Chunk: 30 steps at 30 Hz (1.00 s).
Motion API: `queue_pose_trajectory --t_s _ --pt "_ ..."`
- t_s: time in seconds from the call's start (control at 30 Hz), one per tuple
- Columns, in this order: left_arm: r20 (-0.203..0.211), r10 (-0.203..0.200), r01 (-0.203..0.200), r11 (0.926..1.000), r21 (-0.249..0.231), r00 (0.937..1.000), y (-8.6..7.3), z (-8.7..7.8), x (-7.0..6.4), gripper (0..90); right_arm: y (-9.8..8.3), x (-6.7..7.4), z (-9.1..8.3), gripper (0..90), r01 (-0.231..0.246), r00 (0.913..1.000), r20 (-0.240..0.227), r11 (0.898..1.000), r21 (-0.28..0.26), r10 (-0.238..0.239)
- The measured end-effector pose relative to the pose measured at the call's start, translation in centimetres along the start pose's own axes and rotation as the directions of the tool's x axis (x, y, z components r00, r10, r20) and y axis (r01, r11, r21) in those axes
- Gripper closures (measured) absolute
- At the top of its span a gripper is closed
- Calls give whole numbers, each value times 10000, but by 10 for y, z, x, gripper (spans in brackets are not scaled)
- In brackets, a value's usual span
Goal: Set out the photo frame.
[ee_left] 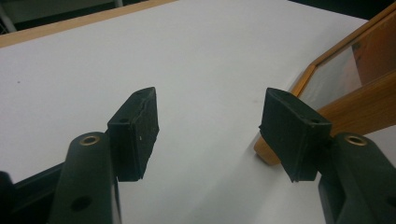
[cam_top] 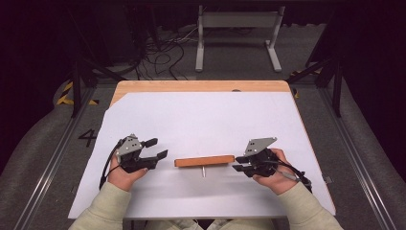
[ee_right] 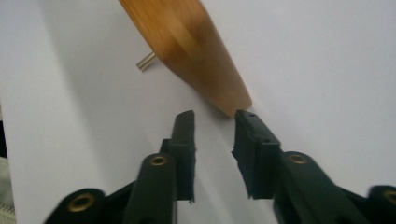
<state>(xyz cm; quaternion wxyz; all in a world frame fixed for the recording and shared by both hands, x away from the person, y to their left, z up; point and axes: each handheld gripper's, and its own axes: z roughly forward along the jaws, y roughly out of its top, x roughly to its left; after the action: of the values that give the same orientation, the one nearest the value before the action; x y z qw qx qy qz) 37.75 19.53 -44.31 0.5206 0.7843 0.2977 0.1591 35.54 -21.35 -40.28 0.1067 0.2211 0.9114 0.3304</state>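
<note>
A flat wooden frame (cam_top: 204,161) stands on its long edge on the white sheet (cam_top: 206,115), between my two grippers. A short metal peg (cam_top: 203,171) sticks out of its near side. My left gripper (cam_top: 159,147) is just left of the frame's left end, open, with nothing between its jaws. In the left gripper view the frame (ee_left: 350,93) and its shiny pane lie beyond the right jaw of the gripper (ee_left: 210,100). My right gripper (cam_top: 236,164) is at the frame's right end. Its jaws (ee_right: 214,116) stand a narrow gap apart, and the frame's corner (ee_right: 196,51) is just ahead of the tips, not gripped.
The white sheet covers most of a wooden table (cam_top: 201,86), with bare wood along the far edge. Beyond the table, a metal stand (cam_top: 237,28) and loose cables (cam_top: 163,52) are on the dark floor. Open sheet lies in front of and behind the frame.
</note>
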Motion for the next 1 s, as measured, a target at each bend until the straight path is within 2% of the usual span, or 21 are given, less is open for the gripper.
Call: queue_pose_trajectory --t_s 0.13,0.2,0.37,0.57,0.63,0.73,0.77,0.83,0.9,1.0 --pt "-18 29 -28 10000 31 10000 0 0 0 370 -5 -4 9 880 -226 9987 -452 9986 472 247" --pt "-34 18 -17 10000 56 10000 0 1 0 370 -6 -4 14 900 -273 9974 -651 9978 599 312" --pt "-210 -81 83 9999 112 9997 -1 0 2 342 -7 -5 26 900 -404 9956 -814 9962 773 467" --pt "-334 -290 296 9994 180 9990 -3 -2 4 322 -8 -6 39 900 -807 9936 -743 9946 653 855" --pt "-423 -224 233 9995 229 9989 -3 -3 5 311 -7 -8 42 900 -994 9920 -722 9936 542 1032" --pt "-336 -661 672 9973 312 9972 -4 -4 6 302 -6 -9 42 900 -1142 9906 -724 9929 337 1164" --pt "-253 -1016 1024 9941 365 9945 -4 -5 7 281 -5 -9 42 900 -1200 9904 -660 9924 281 1217" --pt "-356 -1075 1087 9936 316 9936 -5 -7 8 248 -4 -10 44 900 -1180 9909 -625 9926 288 1196" --pt "-472 -942 957 9950 303 9944 -5 -8 9 236 -3 -10 46 900 -1234 9906 -552 9919 315 1250" --pt "-437 -991 1006 9944 333 9941 -5 -8 8 212 0 -15 49 900 -1344 9897 -459 9907 234 1353"
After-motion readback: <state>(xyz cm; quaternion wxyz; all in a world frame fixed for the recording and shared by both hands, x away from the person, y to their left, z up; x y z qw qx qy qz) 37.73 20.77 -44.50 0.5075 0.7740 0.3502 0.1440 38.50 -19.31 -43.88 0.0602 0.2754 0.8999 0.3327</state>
